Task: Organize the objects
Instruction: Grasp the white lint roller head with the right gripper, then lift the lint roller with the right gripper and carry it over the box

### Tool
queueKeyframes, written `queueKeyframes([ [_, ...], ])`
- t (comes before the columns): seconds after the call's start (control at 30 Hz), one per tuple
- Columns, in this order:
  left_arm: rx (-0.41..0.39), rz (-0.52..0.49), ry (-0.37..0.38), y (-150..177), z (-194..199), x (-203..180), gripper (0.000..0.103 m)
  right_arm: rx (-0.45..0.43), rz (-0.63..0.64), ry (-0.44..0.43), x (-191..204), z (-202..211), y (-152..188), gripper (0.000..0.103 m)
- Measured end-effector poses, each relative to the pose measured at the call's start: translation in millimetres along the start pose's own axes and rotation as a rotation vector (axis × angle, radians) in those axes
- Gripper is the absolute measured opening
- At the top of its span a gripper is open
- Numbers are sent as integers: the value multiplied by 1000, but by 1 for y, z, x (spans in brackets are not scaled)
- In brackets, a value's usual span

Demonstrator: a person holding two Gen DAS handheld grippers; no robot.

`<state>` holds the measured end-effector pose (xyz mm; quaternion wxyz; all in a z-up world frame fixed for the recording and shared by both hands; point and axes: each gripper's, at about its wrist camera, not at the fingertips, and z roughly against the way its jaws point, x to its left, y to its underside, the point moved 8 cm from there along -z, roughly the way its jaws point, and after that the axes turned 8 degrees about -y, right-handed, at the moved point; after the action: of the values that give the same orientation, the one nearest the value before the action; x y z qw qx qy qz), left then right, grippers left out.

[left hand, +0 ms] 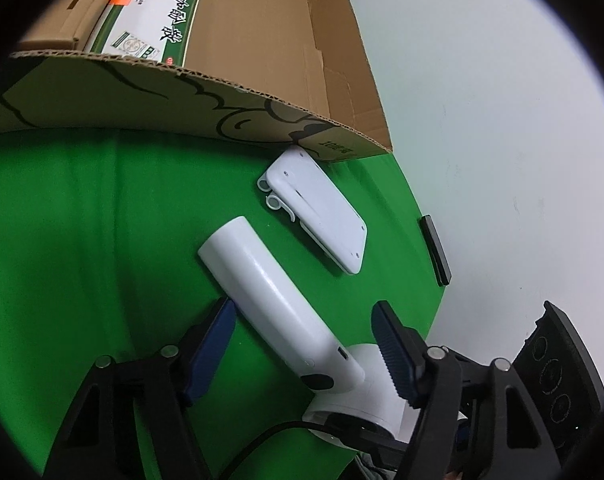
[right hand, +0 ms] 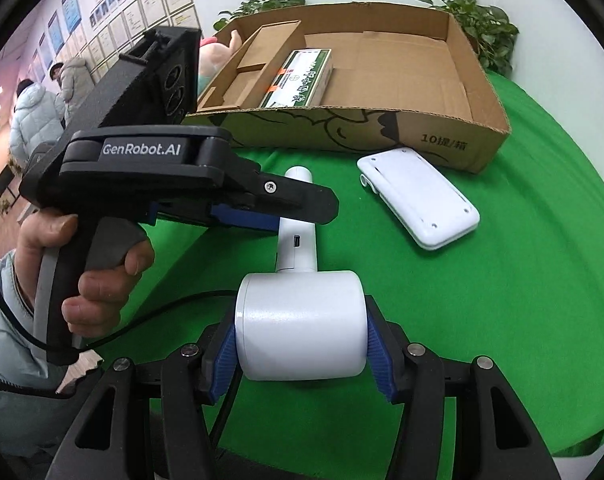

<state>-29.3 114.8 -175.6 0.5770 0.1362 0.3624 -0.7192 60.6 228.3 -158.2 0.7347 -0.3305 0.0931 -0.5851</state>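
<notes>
A white handheld device with a long handle [left hand: 274, 292] and a cylindrical head [right hand: 302, 326] lies on the green cloth. My right gripper [right hand: 302, 344] is shut on the head. My left gripper [left hand: 305, 344] is open, its blue pads on either side of the handle, not pressing it; it also shows in the right wrist view [right hand: 262, 216]. A flat white folded device [left hand: 321, 216] [right hand: 419, 202] lies on the cloth by the front wall of an open cardboard box [left hand: 262, 40] [right hand: 381, 136]. A green-and-white carton [right hand: 300, 78] lies inside the box.
The green cloth [right hand: 521, 280] covers a round table. A small black bar [left hand: 435, 250] lies at the cloth's edge. Plants [right hand: 481, 24] stand behind the box, a pink plush toy [right hand: 216, 56] to its left. People stand at the far left.
</notes>
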Motion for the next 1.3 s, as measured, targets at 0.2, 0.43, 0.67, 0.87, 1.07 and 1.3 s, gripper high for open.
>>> queueKeyframes([
  [0.2,16,67,23,3,-2,4,56,-30,-31,11,2,1,-2,53],
  [0.43,44,127,36,6,-11,8,42,-76,-43,43,1,-3,-8,53],
  [0.67,34,120,24,6,-11,7,40,-83,-36,56,3,-2,-7,53],
  [0.87,-6,49,-42,-3,-5,-3,37,-72,-19,85,8,-4,-8,52],
  [1.07,-70,-50,-104,-18,8,-22,36,-125,-34,98,9,5,-16,52],
  [1.3,-167,-121,-152,-47,40,-47,35,-228,-10,118,9,19,-55,52],
])
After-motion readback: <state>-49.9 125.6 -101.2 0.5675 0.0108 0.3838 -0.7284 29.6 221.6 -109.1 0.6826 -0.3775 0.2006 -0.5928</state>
